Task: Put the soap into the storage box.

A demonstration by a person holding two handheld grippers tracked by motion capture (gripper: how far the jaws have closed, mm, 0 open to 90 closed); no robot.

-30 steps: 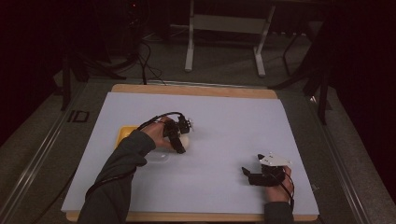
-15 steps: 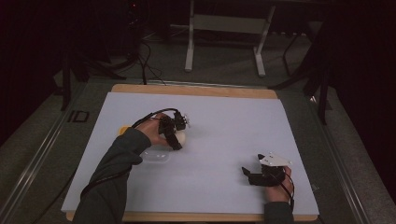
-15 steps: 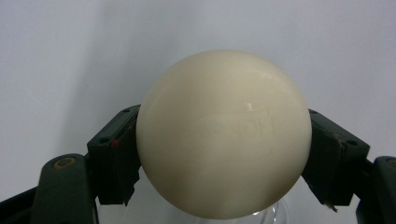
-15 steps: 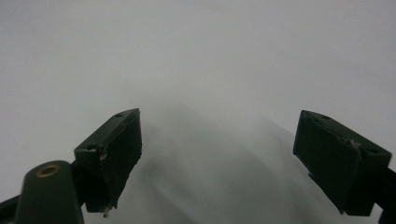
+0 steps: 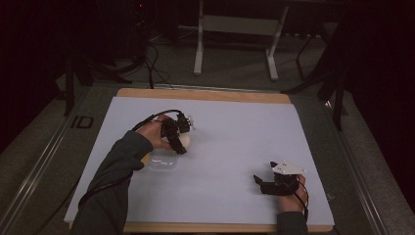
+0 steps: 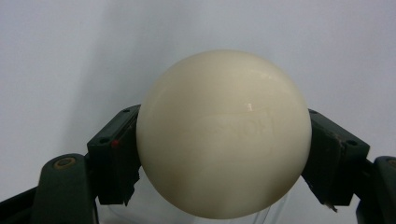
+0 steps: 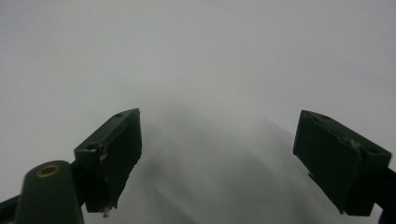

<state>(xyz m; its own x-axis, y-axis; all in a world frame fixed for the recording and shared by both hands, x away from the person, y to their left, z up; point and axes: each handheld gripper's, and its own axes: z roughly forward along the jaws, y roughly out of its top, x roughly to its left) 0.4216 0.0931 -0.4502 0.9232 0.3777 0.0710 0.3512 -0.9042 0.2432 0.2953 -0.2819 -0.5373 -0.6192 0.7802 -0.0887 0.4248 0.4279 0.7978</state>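
White and matte, the sheet (image 5: 230, 147) over the counter (image 5: 205, 94) is the largest thing we see; a strip of pale wood edge frames it at the far and near sides. On its left part lies a clear, shallow plastic lid or dish (image 5: 162, 164) with rounded corners, almost see-through, just beside our left forearm.

Our left arm, in a dark sleeve (image 5: 115, 181), reaches forward and inward from the bottom left, the hand (image 5: 152, 134) wrapped round the left gripper (image 5: 182, 142), whose cable loops over the wrist. Our right hand (image 5: 292, 198) rests low at the near right, holding the right gripper (image 5: 258, 182) with its grey three-cornered plate on top, pointed leftward across the sheet.

In the left gripper view a smooth, cream, glossy ball (image 6: 224, 135) with a faint embossed mark sits clamped between the two black jaws, each pad pressed against a side of it, just beyond the clear dish.

In the right gripper view the jaws stand wide apart over bare sheet, holding nothing.
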